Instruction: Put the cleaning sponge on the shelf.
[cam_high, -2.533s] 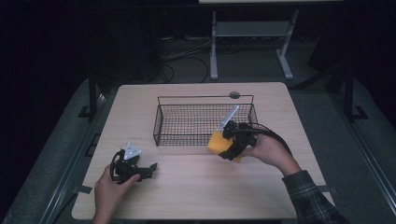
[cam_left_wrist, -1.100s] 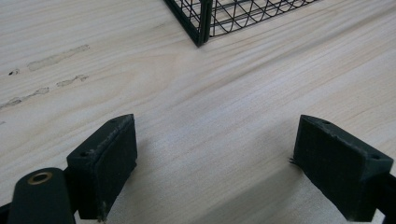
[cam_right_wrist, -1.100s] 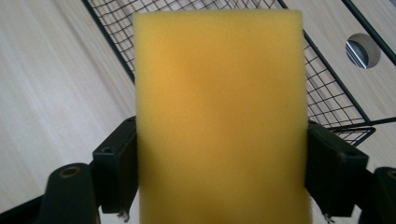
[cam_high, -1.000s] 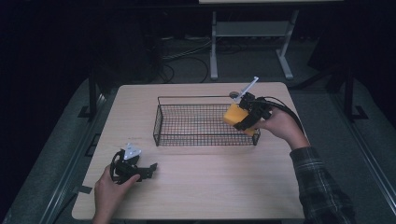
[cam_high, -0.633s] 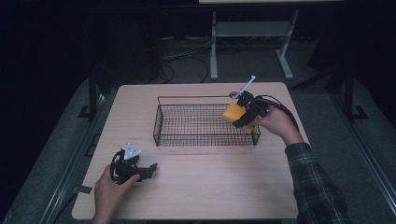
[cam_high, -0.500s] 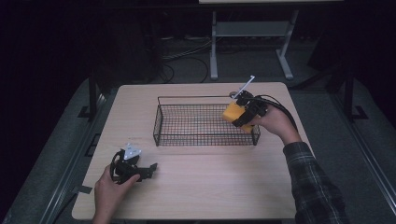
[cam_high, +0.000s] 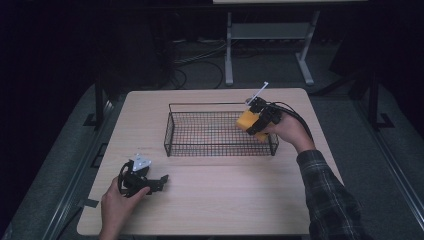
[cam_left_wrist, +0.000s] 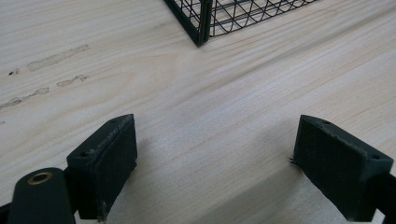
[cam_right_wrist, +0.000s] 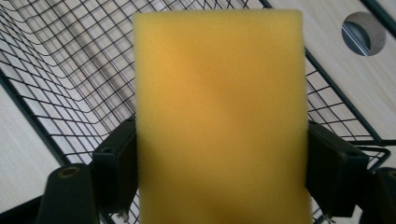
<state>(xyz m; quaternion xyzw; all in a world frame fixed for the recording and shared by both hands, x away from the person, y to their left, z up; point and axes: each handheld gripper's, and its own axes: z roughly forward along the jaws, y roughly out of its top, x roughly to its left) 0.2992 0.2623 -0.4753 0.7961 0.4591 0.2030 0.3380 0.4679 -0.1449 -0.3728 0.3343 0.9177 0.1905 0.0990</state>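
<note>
Right gripper (cam_high: 256, 121) clamps yellow sponge (cam_high: 247, 121), jaws pressing both its sides; sponge at centre right of high view, over right end of wire basket (cam_high: 220, 148).

Left gripper (cam_high: 142, 181) at lower left on bench (cam_high: 220, 200), jaws wide, nothing between them.

Step judged: set sponge in basket. Good practice: bring it clear of right rim, lower until near mesh floor, then part jaws; avoid snagging wires. Left hand (cam_high: 117, 207) idle.
</note>
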